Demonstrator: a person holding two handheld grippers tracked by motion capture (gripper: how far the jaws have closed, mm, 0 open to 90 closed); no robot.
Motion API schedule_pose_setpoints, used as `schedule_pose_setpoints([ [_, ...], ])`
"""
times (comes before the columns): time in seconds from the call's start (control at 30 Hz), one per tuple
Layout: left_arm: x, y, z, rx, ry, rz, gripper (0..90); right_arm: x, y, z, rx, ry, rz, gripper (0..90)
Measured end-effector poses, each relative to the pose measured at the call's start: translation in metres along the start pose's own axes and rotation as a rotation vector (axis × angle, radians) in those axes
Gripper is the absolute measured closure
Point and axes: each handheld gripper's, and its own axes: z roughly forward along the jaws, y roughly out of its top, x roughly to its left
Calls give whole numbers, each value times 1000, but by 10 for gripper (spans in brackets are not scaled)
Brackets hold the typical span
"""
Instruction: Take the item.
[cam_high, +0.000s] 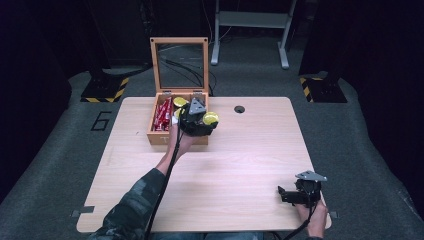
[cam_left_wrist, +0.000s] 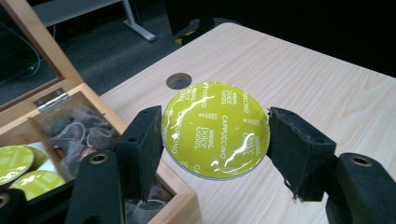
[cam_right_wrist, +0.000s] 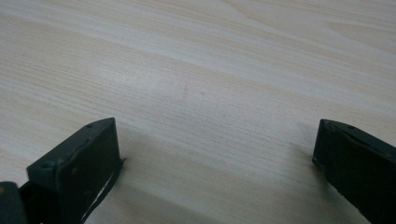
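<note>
High view: a pale wooden table (cam_high: 240, 165) carries an open wooden box (cam_high: 165, 135) near its far edge, left of the middle, glazed lid (cam_high: 179, 62) standing upright behind it; red packets (cam_high: 163, 114) fill the box's left compartment and yellow-green capsules (cam_high: 179, 102) lie further right. The left gripper (cam_high: 200, 121) hangs at the box's right wall, clamped on a yellow-green coffee capsule (cam_high: 210, 118) held just outside that wall. A round cable hole (cam_high: 239, 109) sits near the far edge, right of the box. The right gripper (cam_high: 292, 195) rests close to the table's near right corner, well apart from the box. Left gripper view: the two black jaws press on opposite sides of the coffee capsule (cam_left_wrist: 215, 129), foil face up and lettered "Cappuccino", above the bare tabletop just beside the box's corner (cam_left_wrist: 184, 205); more capsules (cam_left_wrist: 16, 161) and clear-wrapped sachets (cam_left_wrist: 77, 128) lie inside the box; the cable hole (cam_left_wrist: 179, 80) lies beyond. Right gripper view: the black jaws stand wide apart with nothing between them, low over bare tabletop (cam_right_wrist: 201, 84).
</note>
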Motion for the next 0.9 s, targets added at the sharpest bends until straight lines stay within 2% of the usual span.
schedule_pose_setpoints([
  [0.47, -19, -8, 26, 37, -39, 2, 371, 0, 0, 0, 0, 1, 0, 0],
  [0.57, -22, -9, 30, 38, -40, -6, 371, 0, 0, 0, 0, 1, 0, 0],
  [0.9, -32, -19, 49, 54, -46, 5, 371, 0, 0, 0, 0, 1, 0, 0],
])
